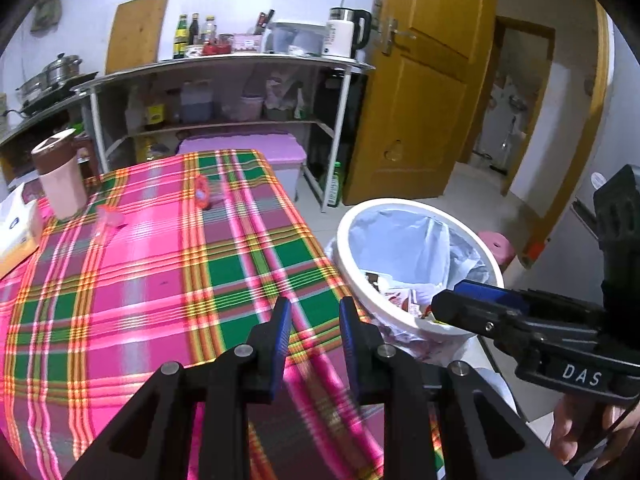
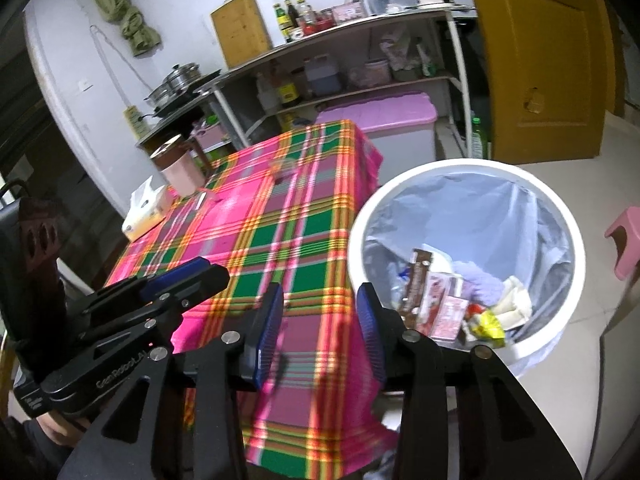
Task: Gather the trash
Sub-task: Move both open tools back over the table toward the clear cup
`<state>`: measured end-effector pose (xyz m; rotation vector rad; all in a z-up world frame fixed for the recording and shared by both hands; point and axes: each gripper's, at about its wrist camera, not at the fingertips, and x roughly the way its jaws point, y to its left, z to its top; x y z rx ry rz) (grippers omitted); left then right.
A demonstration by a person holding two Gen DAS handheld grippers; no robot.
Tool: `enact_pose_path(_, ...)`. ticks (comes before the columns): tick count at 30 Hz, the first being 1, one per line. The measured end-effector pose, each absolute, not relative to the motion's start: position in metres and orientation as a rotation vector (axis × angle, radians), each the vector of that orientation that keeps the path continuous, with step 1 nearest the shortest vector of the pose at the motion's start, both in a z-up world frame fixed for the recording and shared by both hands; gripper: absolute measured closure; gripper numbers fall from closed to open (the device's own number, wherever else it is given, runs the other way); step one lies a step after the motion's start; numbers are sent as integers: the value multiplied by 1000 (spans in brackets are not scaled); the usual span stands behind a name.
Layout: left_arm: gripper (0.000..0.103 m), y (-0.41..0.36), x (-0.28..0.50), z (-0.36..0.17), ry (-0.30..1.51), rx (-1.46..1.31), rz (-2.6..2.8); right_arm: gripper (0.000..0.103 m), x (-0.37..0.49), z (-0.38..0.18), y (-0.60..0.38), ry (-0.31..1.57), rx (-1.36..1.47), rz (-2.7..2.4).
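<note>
Left tool (image 1: 314, 312) gapes empty above tablecloth (image 1: 160, 280), beside trash bin (image 1: 360, 272).

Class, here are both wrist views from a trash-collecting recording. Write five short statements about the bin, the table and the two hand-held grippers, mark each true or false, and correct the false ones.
1. The white bin is lined with a bag and already holds wrappers. True.
2. The bin stands on top of the table. False: it stands on the floor beside the table with the plaid cloth.
3. The left hand-held gripper holds a piece of trash. False: it is open, with nothing between its fingers.
4. The right hand-held gripper is open and empty. True.
5. The pink jug lies tipped over. False: it stands upright, near the tissue box.
</note>
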<state>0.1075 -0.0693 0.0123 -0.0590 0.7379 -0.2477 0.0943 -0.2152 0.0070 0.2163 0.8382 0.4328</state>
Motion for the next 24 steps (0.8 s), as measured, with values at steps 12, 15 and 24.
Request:
enact_pose_path(12, 79, -34, 85, 22, 707, -76, -166, 63, 88, 15, -180, 829, 167, 507)
enact_pose_path(15, 79, -25, 80, 24, 699, -82, -148, 63, 87, 16, -171, 818, 158, 530)
enact_pose_path(24, 79, 1, 76, 22, 690, -100, -104, 61, 91, 16, -147, 781, 111, 566)
